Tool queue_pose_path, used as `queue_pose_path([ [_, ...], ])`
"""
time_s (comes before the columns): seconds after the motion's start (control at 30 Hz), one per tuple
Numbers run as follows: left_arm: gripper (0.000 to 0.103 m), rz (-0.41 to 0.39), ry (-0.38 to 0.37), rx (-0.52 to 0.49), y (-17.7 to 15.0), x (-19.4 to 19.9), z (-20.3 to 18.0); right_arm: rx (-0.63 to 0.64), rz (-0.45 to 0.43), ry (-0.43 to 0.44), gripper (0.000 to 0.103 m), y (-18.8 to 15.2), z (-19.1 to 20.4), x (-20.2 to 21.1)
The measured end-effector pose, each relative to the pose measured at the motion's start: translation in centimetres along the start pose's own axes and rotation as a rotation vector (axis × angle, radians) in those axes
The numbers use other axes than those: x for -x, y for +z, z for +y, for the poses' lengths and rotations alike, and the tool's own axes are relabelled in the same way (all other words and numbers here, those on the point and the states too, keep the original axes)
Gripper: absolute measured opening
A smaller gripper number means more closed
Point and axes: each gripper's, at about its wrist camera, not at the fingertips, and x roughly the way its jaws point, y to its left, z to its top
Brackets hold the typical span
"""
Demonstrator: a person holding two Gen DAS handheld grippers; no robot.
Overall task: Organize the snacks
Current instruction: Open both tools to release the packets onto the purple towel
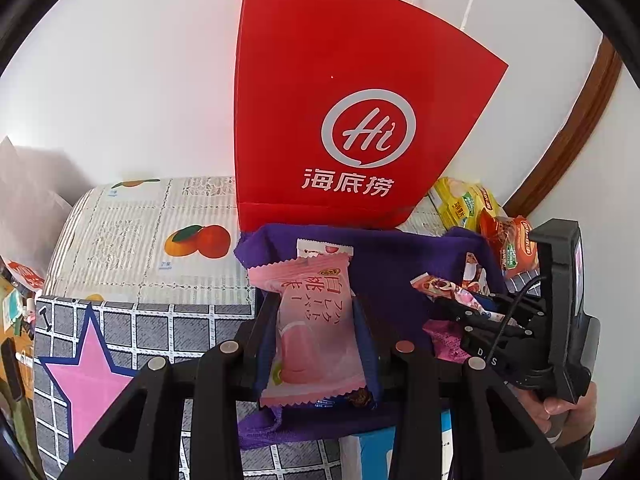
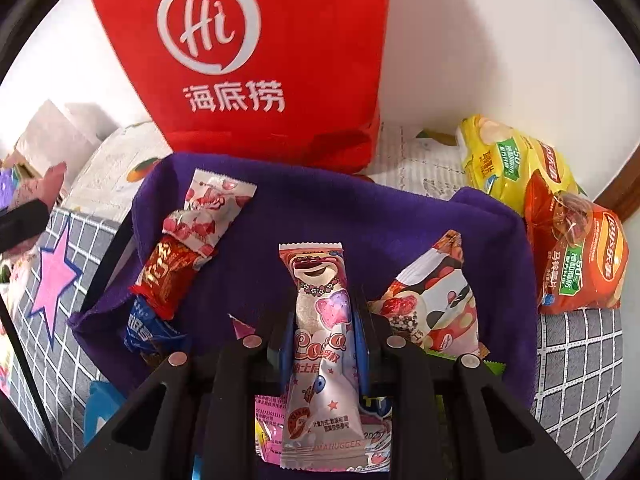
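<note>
My left gripper (image 1: pixel 316 304) is shut on a pink peach snack packet (image 1: pixel 316 332), held over the purple cloth (image 1: pixel 392 268). My right gripper (image 2: pixel 322 300) is shut on a pink bear snack packet (image 2: pixel 320 344) above the same purple cloth (image 2: pixel 360 216); the right gripper also shows at the right of the left wrist view (image 1: pixel 472 308). Several small snack packets lie on the cloth: a white-pink one (image 2: pixel 212 204), a red one (image 2: pixel 168 276), a blue one (image 2: pixel 148 332) and a red-white one (image 2: pixel 436 304). A red paper bag (image 2: pixel 260 60) stands behind the cloth, also seen in the left wrist view (image 1: pixel 348 120).
A yellow chip bag (image 2: pixel 508 160) and an orange chip bag (image 2: pixel 576 256) lie at the right by the wall. The table has a grey checked cover with a pink star (image 1: pixel 88 376) and a fruit-print mat (image 1: pixel 160 232). A white wall stands behind.
</note>
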Motion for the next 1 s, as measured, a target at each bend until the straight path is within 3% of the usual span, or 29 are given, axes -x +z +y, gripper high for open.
queue_pose_path([
  [0.07, 0.035, 0.003, 0.001, -0.001, 0.0, -0.1, -0.1, 0.015, -0.004, -0.014, 0.029, 0.1, 0.3, 0.1],
  [0.2, 0.035, 0.010, 0.002, -0.013, -0.2, -0.5, -0.3, 0.046, -0.042, -0.019, 0.048, 0.1, 0.9, 1.3],
  [0.27, 0.035, 0.016, 0.004, -0.014, -0.4, -0.8, -0.4, 0.064, -0.077, -0.037, 0.053, 0.1, 1.2, 2.1],
  [0.63, 0.035, 0.077, 0.012, -0.048, -1.4, -3.6, -1.9, 0.060, -0.222, -0.063, 0.056, 0.5, -0.3, 8.9],
  [0.73, 0.035, 0.120, -0.013, -0.049, -1.9, -5.2, -2.3, 0.018, -0.236, -0.056, 0.056, 0.6, -1.4, 10.0],
  [0.87, 0.035, 0.153, -0.099, -0.031, -2.5, -6.7, -2.6, -0.012, -0.256, -0.054, 0.057, 0.6, -2.5, 10.9],
  [1.0, 0.035, 0.175, -0.072, -0.034, -3.1, -7.8, -2.8, -0.027, -0.263, -0.051, 0.057, 0.7, -3.0, 11.5],
])
